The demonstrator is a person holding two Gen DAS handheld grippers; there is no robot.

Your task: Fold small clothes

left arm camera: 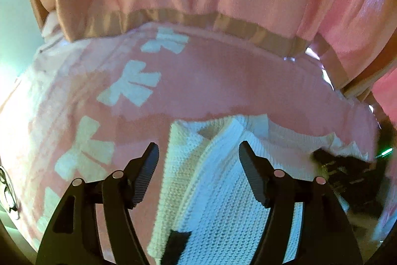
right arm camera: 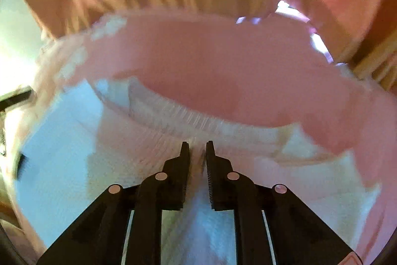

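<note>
here i am looking down along both my tongs at a small white knit garment [left arm camera: 223,190] lying on a pink cloth with pale bow shapes [left arm camera: 129,86] that covers the desk. behind it stands a person in a pink top with a tan ribbed hem [left arm camera: 223,24].

my left tongs [left arm camera: 198,150] stand wide apart above the white knit, the ribbed pads [left arm camera: 148,165] clear of the fabric and holding nothing. my right tongs [right arm camera: 197,148] are nearly closed, with a narrow gap between the jaws; a ridge of the white knit [right arm camera: 198,190] runs up into that gap, and i judge it pinched, though blur keeps me from being sure how firmly.

the garment looks bunched and partly doubled over, so i judge the fold is under way, not finished. to do this step well, i would keep the right pinch firm on one layer edge, bring the free left tongs down onto a matching edge or corner, and pull the cloth taut and flat before laying it over, so seams line up and no lump is trapped.

a small dark tag [left arm camera: 177,242] sits on the knit near the bottom of the left view; i can read no writing on it, nor any brand elsewhere.
</note>
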